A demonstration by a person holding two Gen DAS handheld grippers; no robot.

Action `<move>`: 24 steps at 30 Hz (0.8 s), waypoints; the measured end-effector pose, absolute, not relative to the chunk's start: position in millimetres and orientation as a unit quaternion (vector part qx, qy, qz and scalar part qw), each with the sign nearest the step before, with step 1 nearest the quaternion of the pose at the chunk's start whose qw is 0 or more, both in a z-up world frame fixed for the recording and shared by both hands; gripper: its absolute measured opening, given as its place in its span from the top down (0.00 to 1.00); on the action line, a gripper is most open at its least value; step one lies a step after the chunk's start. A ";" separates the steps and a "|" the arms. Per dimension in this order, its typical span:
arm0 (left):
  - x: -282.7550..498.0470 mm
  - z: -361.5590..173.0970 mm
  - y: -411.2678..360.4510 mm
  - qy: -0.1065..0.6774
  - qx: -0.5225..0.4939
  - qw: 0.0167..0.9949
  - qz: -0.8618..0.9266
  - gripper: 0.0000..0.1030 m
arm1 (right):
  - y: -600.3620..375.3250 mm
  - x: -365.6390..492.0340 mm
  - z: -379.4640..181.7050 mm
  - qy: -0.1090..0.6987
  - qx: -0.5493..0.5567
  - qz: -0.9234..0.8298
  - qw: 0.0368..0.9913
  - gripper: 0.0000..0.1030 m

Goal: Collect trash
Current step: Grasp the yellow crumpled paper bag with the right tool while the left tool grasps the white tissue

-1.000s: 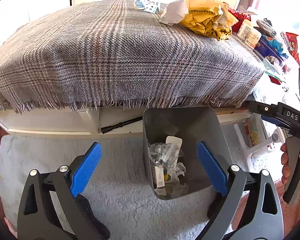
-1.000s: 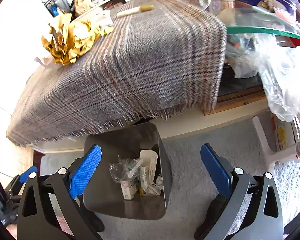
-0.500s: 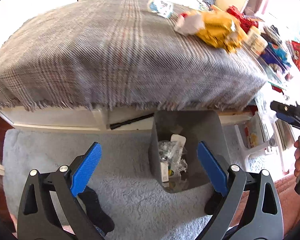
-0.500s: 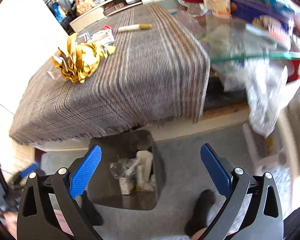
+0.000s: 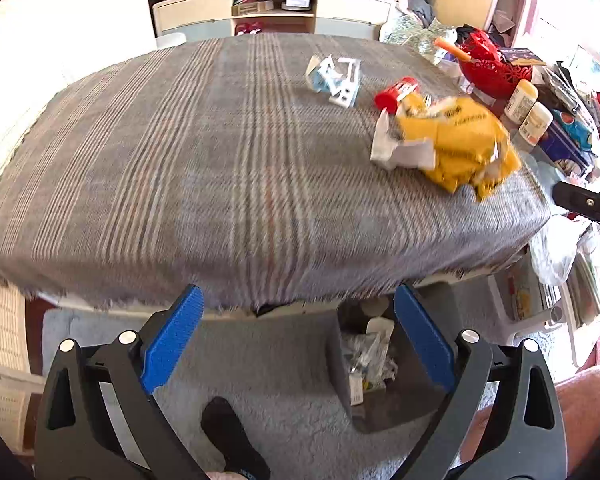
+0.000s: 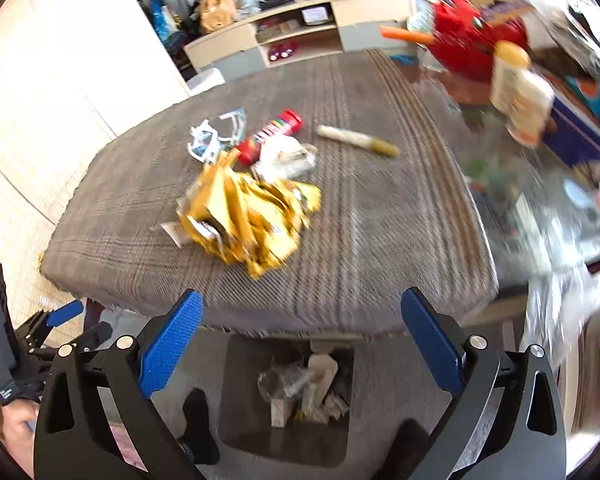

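- Your left gripper (image 5: 298, 332) hangs with its blue ribbed fingers (image 5: 172, 340) spread wide and nothing between them, above the front edge of the counter (image 5: 220, 168), which is draped in a grey plaid woven cloth with a frayed fringe.
- Your right gripper (image 6: 302, 334) is likewise wide apart and empty.
- The crumpled yellow wrapper (image 5: 456, 144) sits on the cloth toward the counter's right end, creased and glossy, with a scrap of white paper (image 5: 396, 148) touching its left side.
- Just behind it lies a red cylindrical tube (image 6: 270, 136); a torn white-and-blue packet (image 5: 336, 78) lies farther back.
- A slim pale stick with an olive tip (image 6: 358, 140) lies apart from the pile, flat on the cloth.
- The dark grey square bin (image 6: 284, 400) stands on the shaggy grey rug (image 5: 260, 368) under the counter's edge, holding clear plastic and small cartons.
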State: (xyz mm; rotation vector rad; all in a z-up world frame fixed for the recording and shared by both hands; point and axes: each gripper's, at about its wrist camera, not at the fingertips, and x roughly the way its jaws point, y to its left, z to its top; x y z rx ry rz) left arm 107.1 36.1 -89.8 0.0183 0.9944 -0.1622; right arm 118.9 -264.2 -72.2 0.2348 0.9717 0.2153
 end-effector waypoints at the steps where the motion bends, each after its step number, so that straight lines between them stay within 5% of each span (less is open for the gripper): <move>1: 112.9 -87.4 33.1 0.475 0.010 0.876 -0.079 0.12 | -258.1 126.1 -69.9 0.464 0.108 0.107 0.873 0.03; 17: 158.4 -82.6 -4.1 0.476 0.018 0.871 -0.117 0.11 | -203.6 200.6 -95.9 0.498 0.065 0.145 0.852 0.03; 24: 169.1 -83.5 -20.9 0.476 0.027 0.869 -0.131 0.12 | -212.3 195.7 -88.3 0.490 0.069 0.169 0.853 0.26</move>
